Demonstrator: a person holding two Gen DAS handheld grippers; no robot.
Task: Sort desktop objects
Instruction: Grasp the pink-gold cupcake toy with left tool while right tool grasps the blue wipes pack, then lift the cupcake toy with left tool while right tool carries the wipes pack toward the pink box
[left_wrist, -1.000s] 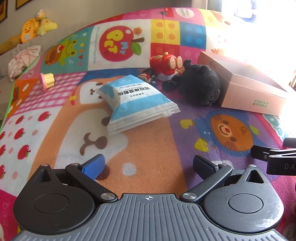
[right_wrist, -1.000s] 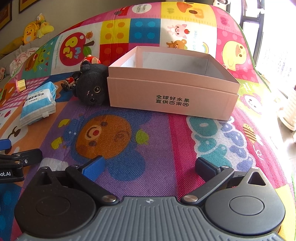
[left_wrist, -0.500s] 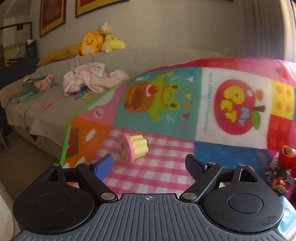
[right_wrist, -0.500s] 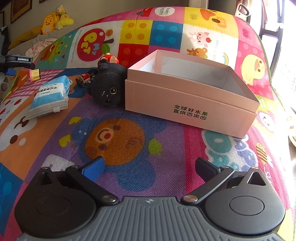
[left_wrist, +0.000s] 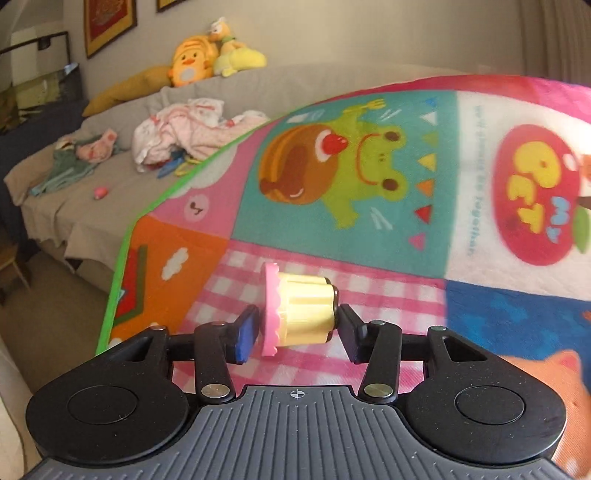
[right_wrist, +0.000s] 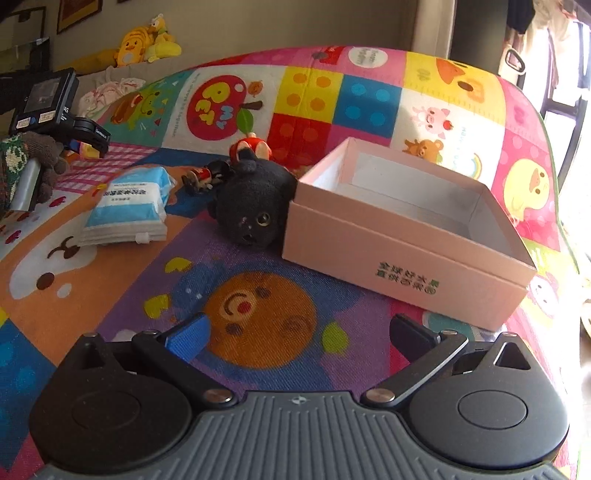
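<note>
Colourful cartoon play mat (left_wrist: 369, 266), printed "My Pet", carries the yellow plastic cupcake toy with pink frill (left_wrist: 295, 310); left gripper (left_wrist: 297, 330) has just closed onto it; right gripper (right_wrist: 299, 332) gapes empty

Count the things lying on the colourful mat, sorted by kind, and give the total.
1 toy cupcake
1 black plush toy
2 small toy figures
1 tissue pack
1 pink box
Total: 6
</note>
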